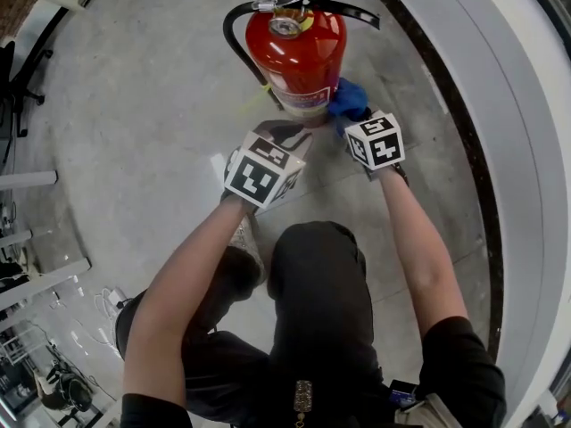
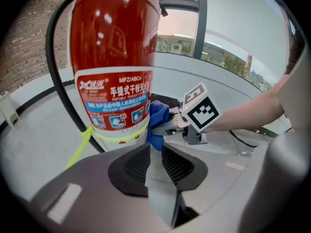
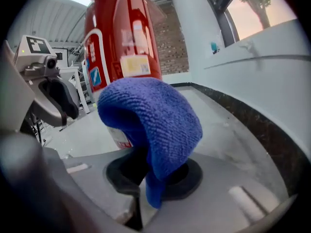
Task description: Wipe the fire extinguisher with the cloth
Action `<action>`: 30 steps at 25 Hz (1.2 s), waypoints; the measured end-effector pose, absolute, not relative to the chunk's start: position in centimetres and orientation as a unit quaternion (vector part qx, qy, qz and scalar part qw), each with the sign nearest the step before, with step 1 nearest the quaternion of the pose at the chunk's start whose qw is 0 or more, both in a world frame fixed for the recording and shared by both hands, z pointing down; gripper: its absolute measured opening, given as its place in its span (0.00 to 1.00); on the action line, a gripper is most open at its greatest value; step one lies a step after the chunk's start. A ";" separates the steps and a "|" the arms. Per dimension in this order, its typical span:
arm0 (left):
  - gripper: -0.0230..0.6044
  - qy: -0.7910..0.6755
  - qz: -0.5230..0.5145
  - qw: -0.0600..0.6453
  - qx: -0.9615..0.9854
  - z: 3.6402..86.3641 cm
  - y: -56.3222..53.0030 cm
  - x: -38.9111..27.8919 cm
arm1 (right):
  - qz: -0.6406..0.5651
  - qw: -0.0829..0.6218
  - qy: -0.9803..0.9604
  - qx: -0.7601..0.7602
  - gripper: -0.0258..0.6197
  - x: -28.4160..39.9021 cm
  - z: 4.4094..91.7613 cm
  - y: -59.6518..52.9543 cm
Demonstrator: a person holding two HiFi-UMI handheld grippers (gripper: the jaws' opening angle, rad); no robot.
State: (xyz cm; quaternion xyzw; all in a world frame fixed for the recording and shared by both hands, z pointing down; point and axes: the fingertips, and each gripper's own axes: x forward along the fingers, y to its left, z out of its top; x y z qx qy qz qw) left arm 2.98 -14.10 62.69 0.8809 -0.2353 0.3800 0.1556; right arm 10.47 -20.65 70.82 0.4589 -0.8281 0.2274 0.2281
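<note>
Blue fluffy microfibre cloth [image 3: 155,125] bulges right in front of the right gripper view camera. The right gripper [image 3: 150,171] is clamped on its lower fold, and the rest flops over the jaws. In the head view the same cloth [image 1: 348,101] is pressed to the low right flank of the red steel fire extinguisher [image 1: 296,52], by the edge of its white-and-red printed label [image 2: 119,103]. The extinguisher stands upright on the grey concrete floor [image 1: 134,132], close to a curved white wall [image 1: 500,105].

The left gripper [image 2: 155,152] is empty, its jaws set to a narrow gap with nothing between them. It is aimed at the foot of the cylinder, near it but not touching.

Step, as I judge it: wiping is under way, with the cloth in contact low on the body. Next move probably calls for sliding the cloth round or up the curve with steady pressure. The left gripper could brace the other side so the cylinder does not rock or tip.

Counts:
- one extinguisher
- one cloth
- two grippers
- one black rubber hose [image 1: 234,38]
- one yellow-green plastic tie [image 2: 82,142] hanging off the hose
</note>
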 end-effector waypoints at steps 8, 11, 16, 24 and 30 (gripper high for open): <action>0.16 -0.251 0.388 0.172 0.870 64.9 -14.4 -0.8 | 0.275 0.296 -0.807 0.431 0.12 9.3 78.3 -18.8; 0.16 -0.241 0.402 0.165 0.868 65.2 -13.8 -2.4 | 0.281 0.288 -0.820 0.407 0.12 7.1 77.8 -17.1; 0.16 -0.188 0.437 0.123 0.871 64.8 -12.5 -4.6 | 0.281 0.248 -0.851 0.367 0.12 2.5 74.1 -15.6; 0.33 -0.213 0.353 0.155 0.898 60.4 -14.5 -5.8 | 0.222 0.220 -0.894 0.321 0.12 -2.2 66.0 -15.4; 0.46 -0.138 0.262 0.180 0.938 54.8 -13.5 -2.9 | 0.075 0.209 -0.948 0.228 0.12 -6.1 58.8 -13.2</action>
